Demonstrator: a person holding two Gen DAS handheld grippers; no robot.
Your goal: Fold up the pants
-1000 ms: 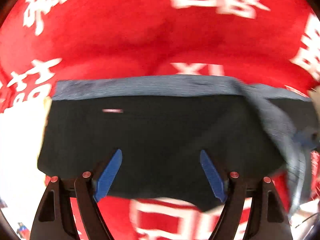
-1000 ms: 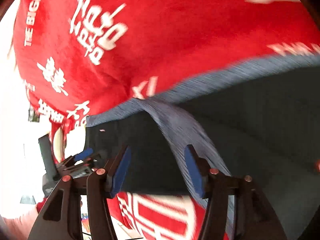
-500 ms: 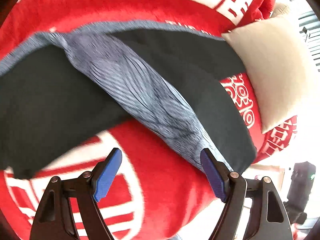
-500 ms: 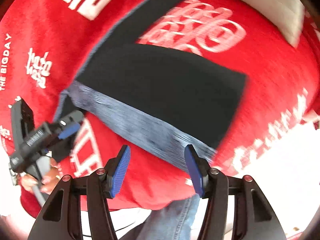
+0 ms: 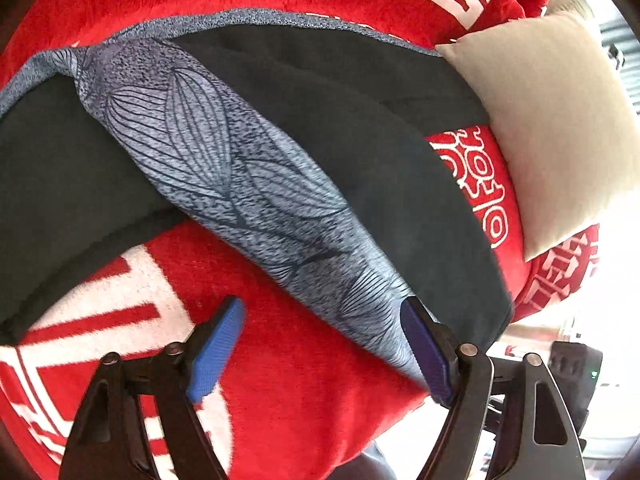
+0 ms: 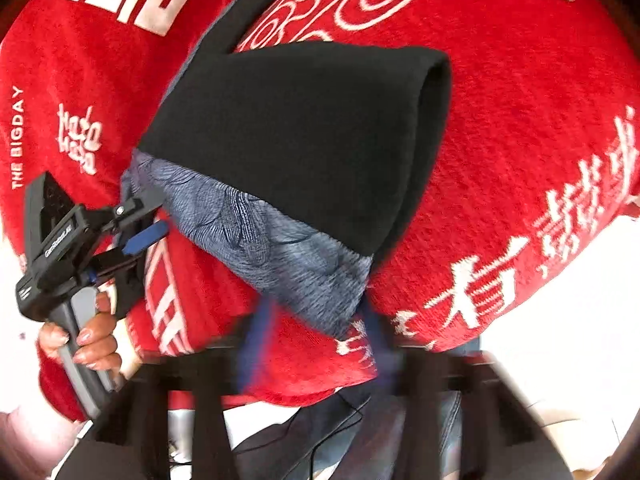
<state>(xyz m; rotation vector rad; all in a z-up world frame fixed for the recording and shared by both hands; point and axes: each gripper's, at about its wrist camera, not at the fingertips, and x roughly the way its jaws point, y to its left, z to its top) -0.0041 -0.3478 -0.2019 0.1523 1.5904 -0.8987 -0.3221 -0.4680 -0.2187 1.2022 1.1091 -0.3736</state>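
The black pants (image 5: 360, 128) with a grey leaf-print waistband (image 5: 240, 184) lie folded on the red blanket (image 5: 300, 380). In the right wrist view the pants (image 6: 304, 128) form a doubled-over black panel with the grey band (image 6: 272, 248) along the near edge. My left gripper (image 5: 324, 344) is open; its right pad sits at the band's end, and it also shows in the right wrist view (image 6: 140, 224) at the band's left corner. My right gripper (image 6: 312, 344) is blurred, its jaws apart around the band's near corner.
A beige cushion (image 5: 560, 128) lies at the right of the pants on the blanket. The blanket's front edge (image 6: 320, 392) drops off just ahead of my right gripper. A dark device (image 5: 576, 364) stands beyond the bed edge.
Both grippers swung from over the pants' middle to the near waistband edge. The pants now lie doubled over. The right gripper is moving and blurred.
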